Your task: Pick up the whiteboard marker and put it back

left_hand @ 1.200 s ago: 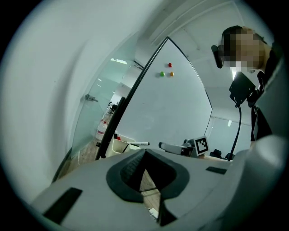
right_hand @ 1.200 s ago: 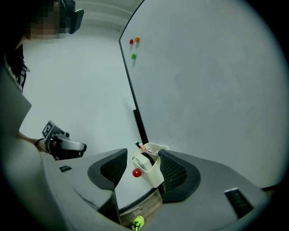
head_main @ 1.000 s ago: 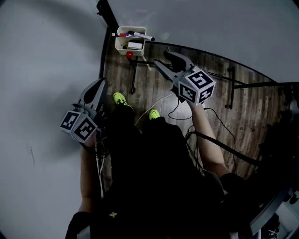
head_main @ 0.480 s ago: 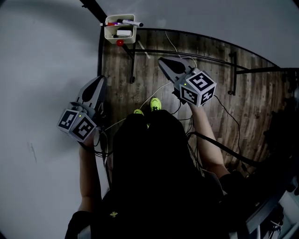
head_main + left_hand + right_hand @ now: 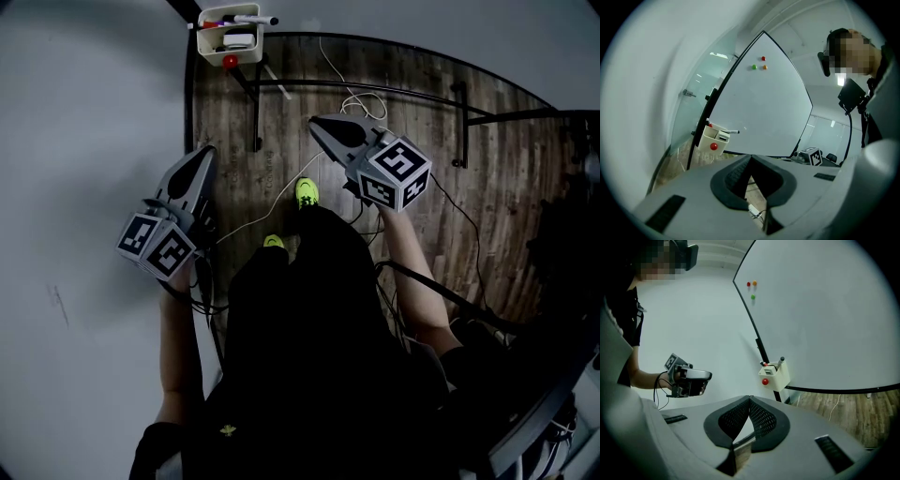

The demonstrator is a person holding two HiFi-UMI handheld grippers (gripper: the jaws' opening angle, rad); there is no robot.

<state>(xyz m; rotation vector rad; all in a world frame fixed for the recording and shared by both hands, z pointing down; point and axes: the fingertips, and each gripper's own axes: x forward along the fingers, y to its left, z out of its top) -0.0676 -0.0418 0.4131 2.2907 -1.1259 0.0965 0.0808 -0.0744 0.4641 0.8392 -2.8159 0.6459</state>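
Wooden floor spreads out below us. One whiteboard marker sticks out of the white box at the bottom corner of the whiteboard. A red magnet sits on the box. Our left claw and right claw are both pinched tight with nothing in them, well apart from the box.

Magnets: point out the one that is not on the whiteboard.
The low red magnet, stuck on the white holder; the red, orange and green ones sit high on the whiteboard.
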